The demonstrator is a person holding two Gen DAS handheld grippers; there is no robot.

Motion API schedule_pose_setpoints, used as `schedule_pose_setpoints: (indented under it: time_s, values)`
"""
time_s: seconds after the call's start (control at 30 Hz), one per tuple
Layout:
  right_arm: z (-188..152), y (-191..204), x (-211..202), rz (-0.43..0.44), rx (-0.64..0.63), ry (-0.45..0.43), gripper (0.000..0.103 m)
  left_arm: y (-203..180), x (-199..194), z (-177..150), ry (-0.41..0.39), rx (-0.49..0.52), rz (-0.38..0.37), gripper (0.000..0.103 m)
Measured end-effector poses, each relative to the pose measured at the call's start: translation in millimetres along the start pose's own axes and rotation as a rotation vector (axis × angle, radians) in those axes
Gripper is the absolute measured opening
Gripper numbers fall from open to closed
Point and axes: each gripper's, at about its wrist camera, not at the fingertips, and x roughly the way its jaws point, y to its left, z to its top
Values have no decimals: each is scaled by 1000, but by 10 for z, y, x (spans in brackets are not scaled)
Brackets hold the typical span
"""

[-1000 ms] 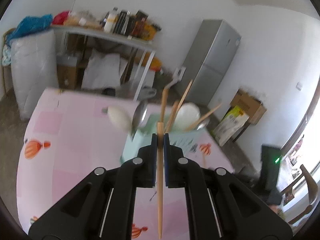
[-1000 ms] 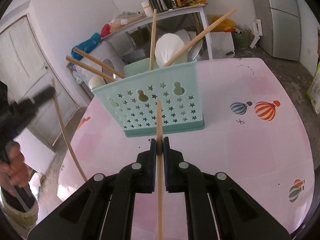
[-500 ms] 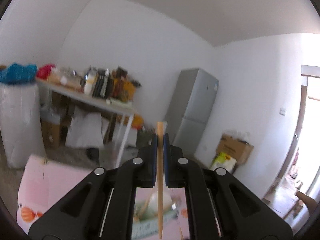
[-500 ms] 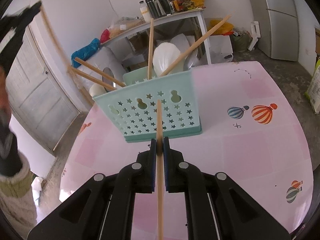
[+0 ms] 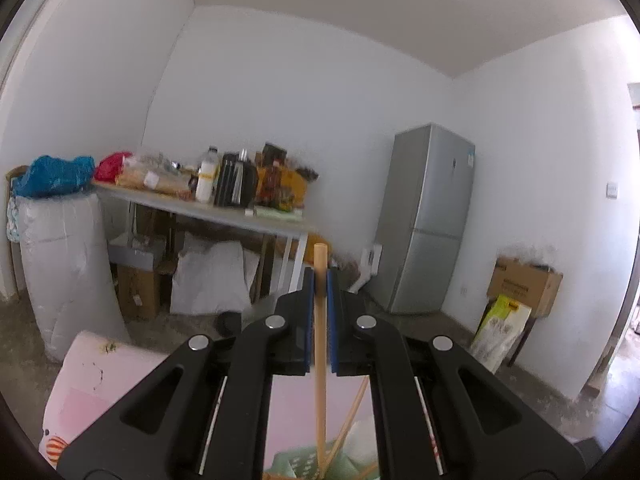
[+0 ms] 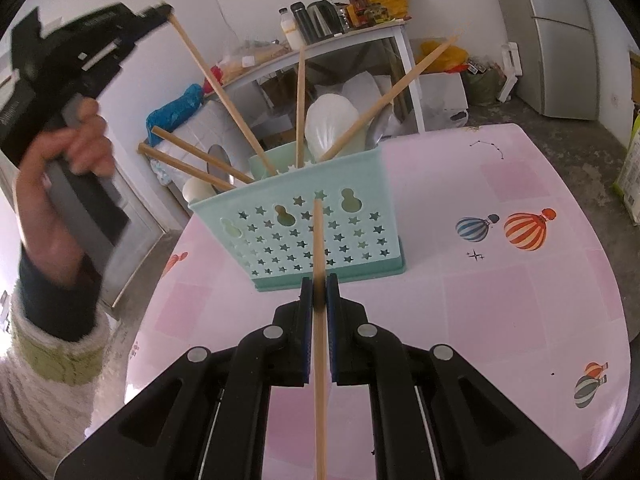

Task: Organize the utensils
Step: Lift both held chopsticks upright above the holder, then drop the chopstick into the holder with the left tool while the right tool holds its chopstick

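Note:
A mint-green star-punched utensil basket (image 6: 316, 232) stands on the pink table (image 6: 500, 280), holding several wooden chopsticks, a white spoon (image 6: 330, 124) and metal spoons. My left gripper (image 5: 319, 280) is shut on a wooden chopstick (image 5: 320, 360) and is raised above the basket; in the right wrist view it (image 6: 162, 12) holds that chopstick (image 6: 224, 96) with its lower end inside the basket. My right gripper (image 6: 319, 292) is shut on another wooden chopstick (image 6: 319, 320), just in front of the basket.
A side table (image 5: 208, 210) with bottles and bags stands at the wall, with a grey fridge (image 5: 428, 220) to its right and cardboard boxes (image 5: 524, 284) by the wall. The person's hand and sleeve (image 6: 60, 216) are left of the basket.
My left gripper swung up from the table side and over the basket, and its chopstick now points down into the basket. My right gripper stayed in front of the basket with its chopstick.

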Motion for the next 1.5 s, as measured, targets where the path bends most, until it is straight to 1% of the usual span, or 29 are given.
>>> schedule_pose_setpoints:
  time_s: [0.1, 0.17, 0.37, 0.5, 0.6, 0.63, 0.7, 0.77, 0.97, 1.07, 1.13, 1.37, 1.5]
  values:
    - [0, 0, 0, -1, -1, 2, 7, 47, 43, -91, 30, -17, 2, 8]
    - [0, -2, -1, -1, -1, 2, 7, 89, 23, -87, 29, -28, -1, 13]
    - [-7, -14, -15, -3, -1, -1, 7, 117, -119, -50, 12, -35, -11, 22]
    - [-7, -30, -31, -6, -2, -5, 7, 132, -281, -64, 25, -47, -26, 29]
    - [2, -27, -34, -11, -4, -6, 7, 181, -439, -102, 50, -55, -47, 39]
    - [5, -27, -38, -16, -4, -7, 7, 200, -491, -122, 59, -56, -52, 44]
    - [15, -20, -43, -22, -5, -7, 7, 243, -621, -175, 78, -48, -61, 49]
    - [22, -26, -57, -26, 0, -12, 7, 282, -735, -227, 97, -34, -63, 56]
    - [48, -22, -135, -22, 12, -40, 7, 375, -1025, -411, 164, 21, -51, 69]
    - [77, -18, -173, -19, 12, -53, 7, 446, -1147, -540, 202, 39, -30, 73]
    - [106, -7, -203, -21, 7, -66, 7, 522, -1222, -657, 232, 26, -17, 75]
    - [197, 45, -328, -31, -6, -115, 7, 669, -1308, -1128, 362, -17, 5, 76]
    - [266, 78, -403, -39, -13, -148, 7, 681, -1246, -1391, 435, -31, 17, 76]
